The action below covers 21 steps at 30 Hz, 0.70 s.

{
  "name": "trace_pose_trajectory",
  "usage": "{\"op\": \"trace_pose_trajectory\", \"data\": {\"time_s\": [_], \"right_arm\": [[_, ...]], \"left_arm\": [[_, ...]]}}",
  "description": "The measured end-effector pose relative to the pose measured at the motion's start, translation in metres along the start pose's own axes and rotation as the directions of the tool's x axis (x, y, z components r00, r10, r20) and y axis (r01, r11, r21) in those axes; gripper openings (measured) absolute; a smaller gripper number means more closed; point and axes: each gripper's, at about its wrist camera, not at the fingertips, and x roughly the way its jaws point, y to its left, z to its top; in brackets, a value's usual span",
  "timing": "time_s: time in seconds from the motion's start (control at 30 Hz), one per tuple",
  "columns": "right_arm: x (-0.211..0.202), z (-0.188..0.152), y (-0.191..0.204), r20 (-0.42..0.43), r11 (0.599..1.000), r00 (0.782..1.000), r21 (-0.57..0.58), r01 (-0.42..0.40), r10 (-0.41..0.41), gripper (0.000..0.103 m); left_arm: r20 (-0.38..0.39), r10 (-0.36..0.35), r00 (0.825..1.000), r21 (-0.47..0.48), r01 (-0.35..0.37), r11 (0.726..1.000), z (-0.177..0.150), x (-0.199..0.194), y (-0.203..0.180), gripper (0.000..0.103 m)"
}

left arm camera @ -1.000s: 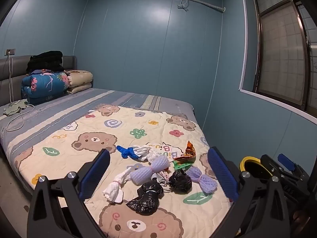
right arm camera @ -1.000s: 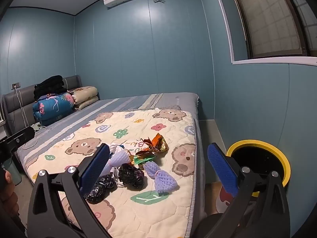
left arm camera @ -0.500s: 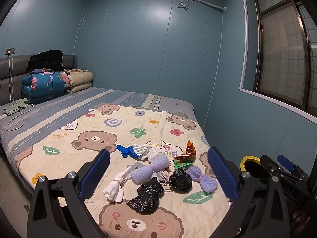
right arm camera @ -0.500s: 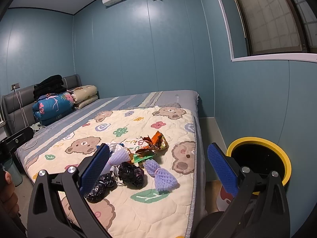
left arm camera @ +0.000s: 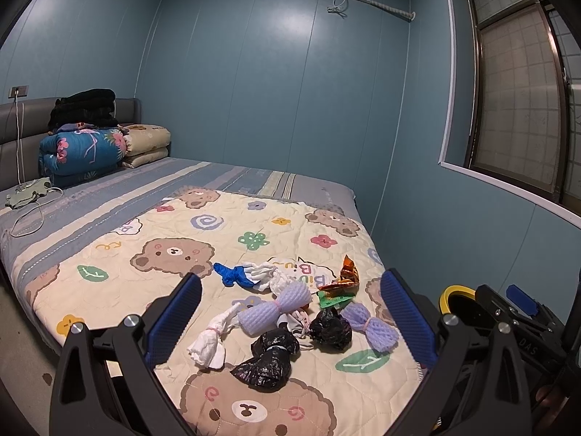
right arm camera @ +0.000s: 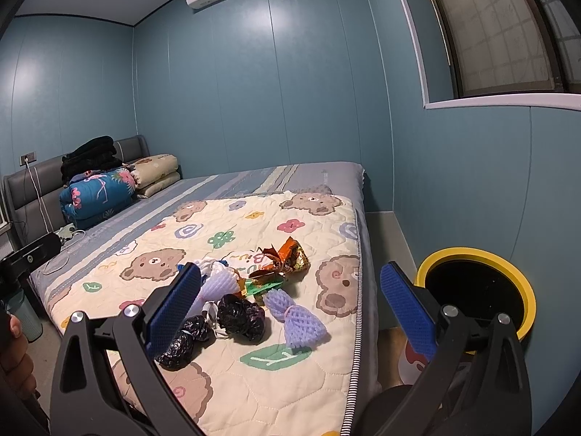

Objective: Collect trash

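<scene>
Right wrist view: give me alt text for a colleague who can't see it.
The open right gripper hovers over a small pile of trash on a bear-print quilt: black bag bundles, purple foam nets and a foil wrapper. A yellow-rimmed bin stands on the floor to the right of the bed, beneath a window.

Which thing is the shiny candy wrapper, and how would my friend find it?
Start at the bear-print quilt on the bed and find the pile of trash near its edge by the yellow-rimmed bin. At the pile's far side lies the crinkled wrapper. It alone is glossy orange and gold; its neighbours are purple foam nets, black bags and white cloth.
</scene>
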Motion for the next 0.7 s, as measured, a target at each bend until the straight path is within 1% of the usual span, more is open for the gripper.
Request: {"op": "trace_pose_trajectory", "data": {"time_s": [0.7], "right_arm": [[0.0005,-0.0008,0.0006,-0.006,1.0,1.0,0.004,-0.002,0.002,0.095]], "left_arm": [[-0.011,-0.002,1.0,-0.012,0.002,1.0,-0.003,0.0014,0.0017,0.095]]}}
